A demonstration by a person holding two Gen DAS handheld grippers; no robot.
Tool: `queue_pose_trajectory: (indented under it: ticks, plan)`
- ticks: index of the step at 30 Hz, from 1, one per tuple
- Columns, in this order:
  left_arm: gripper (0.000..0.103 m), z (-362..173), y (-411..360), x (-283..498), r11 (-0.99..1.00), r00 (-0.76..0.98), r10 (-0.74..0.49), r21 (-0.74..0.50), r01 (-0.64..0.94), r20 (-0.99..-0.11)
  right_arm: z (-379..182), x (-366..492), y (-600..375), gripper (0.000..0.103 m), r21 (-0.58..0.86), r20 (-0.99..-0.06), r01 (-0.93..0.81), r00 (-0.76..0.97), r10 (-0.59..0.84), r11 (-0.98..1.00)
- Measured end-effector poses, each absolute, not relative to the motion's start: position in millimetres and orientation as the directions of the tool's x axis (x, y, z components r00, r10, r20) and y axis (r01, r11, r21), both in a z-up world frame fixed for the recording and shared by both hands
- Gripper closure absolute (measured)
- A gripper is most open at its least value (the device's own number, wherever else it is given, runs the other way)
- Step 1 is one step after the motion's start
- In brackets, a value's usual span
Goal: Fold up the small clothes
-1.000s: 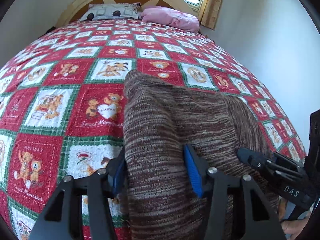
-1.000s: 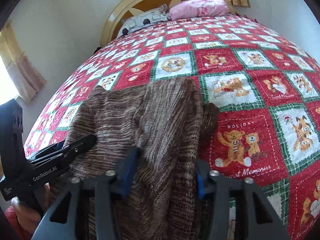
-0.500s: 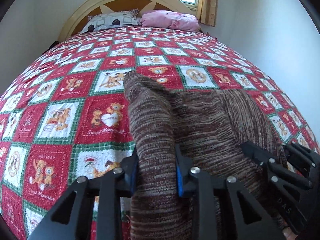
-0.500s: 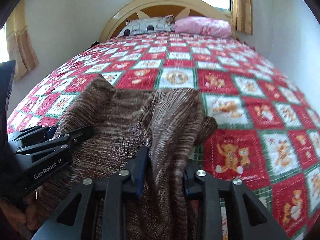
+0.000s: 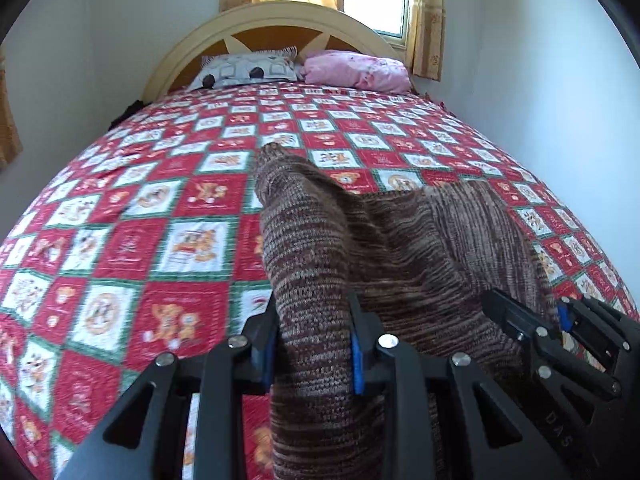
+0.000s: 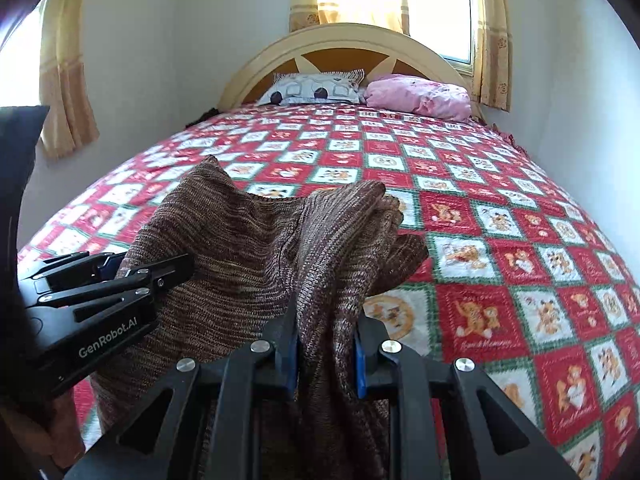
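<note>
Since a second ago: both grippers have closed on the knit and lifted it; more headboard and window now show.

Left wrist view. Left gripper (image 5: 312, 344), jaws pressed onto a bunched edge of the brown knit garment (image 5: 400, 240), which rises from 6 o'clock toward centre. Rest of the garment drapes toward 3 o'clock, its far end lying on the patchwork quilt (image 5: 140, 220). Right gripper (image 5: 556, 320) at 4 o'clock, also pinching knit. Grey pillow (image 5: 244, 70) and pink pillow (image 5: 356, 70) at 12 o'clock.

Right wrist view. Right gripper (image 6: 326, 344), jaws clamped on a gathered fold of the garment (image 6: 248, 248). Left gripper (image 6: 116, 268) at 9 o'clock, closed on the opposite edge. Cloth sags between the two.

Handling, judged: soft, limp, light, loosely knitted, stretches and snags rather than slips. Best held at hem corners or shoulder seams, not mid-panel, so edges align for folding.
</note>
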State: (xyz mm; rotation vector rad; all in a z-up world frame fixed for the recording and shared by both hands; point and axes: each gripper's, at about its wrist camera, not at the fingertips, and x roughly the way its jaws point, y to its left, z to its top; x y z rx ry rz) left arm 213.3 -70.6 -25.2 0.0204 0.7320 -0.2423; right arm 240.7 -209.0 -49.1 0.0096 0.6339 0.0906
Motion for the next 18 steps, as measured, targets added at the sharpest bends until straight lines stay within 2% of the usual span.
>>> queue_pose_trajectory:
  ticks: [12,18]
  plan:
    - [0.074,-19.4,-2.4,172.0,0.987,0.716,-0.149,-0.06,0.147,-0.682,-43.6,200.3,-153.3,0.082,0.16,-0.573,-0.151,0.791,0.216,0.976]
    - [0.074,-22.7,32.1,156.1,0.994,0.72,-0.102,-0.047,0.096,-0.686,-43.4,187.2,-113.7,0.082,0.175,-0.568,-0.206,0.778,0.27,0.963]
